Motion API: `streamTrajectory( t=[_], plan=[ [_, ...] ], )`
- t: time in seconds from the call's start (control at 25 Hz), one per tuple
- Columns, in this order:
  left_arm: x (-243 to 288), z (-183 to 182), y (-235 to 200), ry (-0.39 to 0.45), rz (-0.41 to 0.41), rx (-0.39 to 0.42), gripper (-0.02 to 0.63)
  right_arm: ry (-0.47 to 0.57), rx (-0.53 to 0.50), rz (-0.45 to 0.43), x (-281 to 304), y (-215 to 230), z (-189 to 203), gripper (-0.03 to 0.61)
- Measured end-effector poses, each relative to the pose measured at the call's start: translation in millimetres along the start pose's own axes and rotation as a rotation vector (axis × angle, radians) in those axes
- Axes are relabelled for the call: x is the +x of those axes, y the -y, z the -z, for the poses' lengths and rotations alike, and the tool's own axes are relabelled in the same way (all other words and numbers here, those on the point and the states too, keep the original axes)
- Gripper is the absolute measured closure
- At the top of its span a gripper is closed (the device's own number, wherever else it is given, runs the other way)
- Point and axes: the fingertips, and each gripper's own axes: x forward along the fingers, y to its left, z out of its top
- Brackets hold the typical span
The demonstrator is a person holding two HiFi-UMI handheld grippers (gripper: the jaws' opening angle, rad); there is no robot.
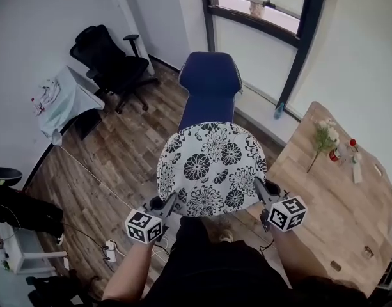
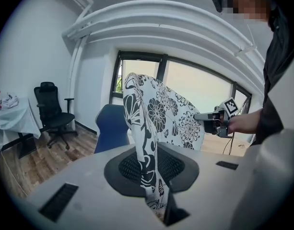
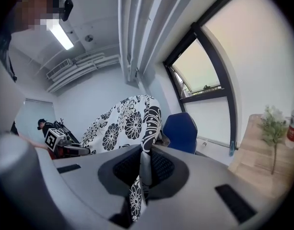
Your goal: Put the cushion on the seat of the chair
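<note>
Wood floor (image 1: 112, 165), office rm: blue chair (image 1: 210, 85) by window wall, black chair (image 1: 109, 59) far left, wooden surface (image 1: 323, 197) at right w/ flowers (image 1: 325, 136). Cushion (image 1: 211, 168), b/w floral, held up in the air betw. person and blue chair, not on seat. L gripper (image 1: 169, 203) pinching its lower-left edge, R gripper (image 1: 261, 189) pinching its lower-right edge; fabric clamped in both sets of jaws.

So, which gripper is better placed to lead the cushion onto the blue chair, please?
Right, but only slightly: the left gripper and right gripper are each shut on opposite edges of the cushion, and the right appears a little nearer the blue chair. Probably both move together.
</note>
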Motion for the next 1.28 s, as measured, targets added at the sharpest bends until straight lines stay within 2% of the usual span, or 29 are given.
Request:
streamTrajectory(
  t=[0.08, 0.12, 0.2, 0.36, 0.52, 0.8, 1.08, 1.28],
  plan=[
    [-23, 14, 29, 0.012, -0.072, -0.011, 0.571, -0.009, -0.009, -0.071, -19, -5, 10, 0.543],
    [-25, 17, 33, 0.007, -0.077, -0.016, 0.571, -0.017, -0.005, -0.078, -25, -7, 13, 0.543],
    [-10, 8, 11, -0.01, -0.039, -0.015, 0.571, -0.024, 0.01, -0.041, -12, -4, 8, 0.543],
    [25, -31, -59, -0.052, 0.023, -0.006, 0.571, -0.038, 0.054, 0.025, 54, 6, -19, 0.543],
    [27, -40, -66, -0.089, 0.036, -0.005, 0.571, -0.059, 0.073, 0.029, 63, 5, -25, 0.543],
    [31, -37, -68, -0.035, 0.075, 0.046, 0.571, -0.014, 0.026, 0.05, 58, -12, -21, 0.543],
    [43, -31, -78, -0.015, 0.1, 0.083, 0.571, 0.005, -0.013, 0.106, 60, -8, -11, 0.543],
    [44, -34, -75, 0.013, 0.109, 0.114, 0.571, 0.052, -0.008, 0.121, 61, -15, -10, 0.543]
  ],
)
